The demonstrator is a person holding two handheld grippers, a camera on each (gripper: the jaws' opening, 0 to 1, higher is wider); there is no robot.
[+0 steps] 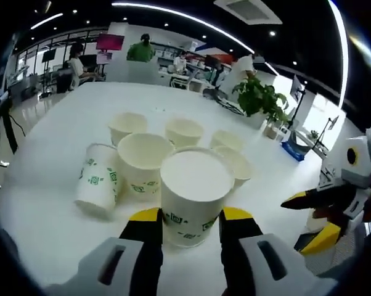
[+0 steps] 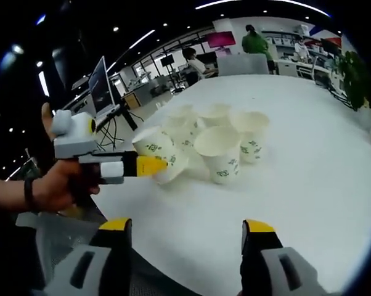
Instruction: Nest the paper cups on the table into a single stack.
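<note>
left tongs (image 1: 191,223) grip cup (image 1: 193,196) | right tongs (image 2: 185,234) apart

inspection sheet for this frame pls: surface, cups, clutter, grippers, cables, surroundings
Surface: white table, bare around the cups.
Job's things: cluster of paper cups, none stacked yet; nearest cup sits between the left jaws; one cup is tilted against its neighbour.
Clutter: nothing seen on the table besides cups.
Grippers: left gripper closed on the nearest cup; right gripper open and holding nothing, short of the cluster.
Cables: dark cables hang by a monitor off the table's far side.
Surroundings: open office, potted plant, people at desks.
</note>
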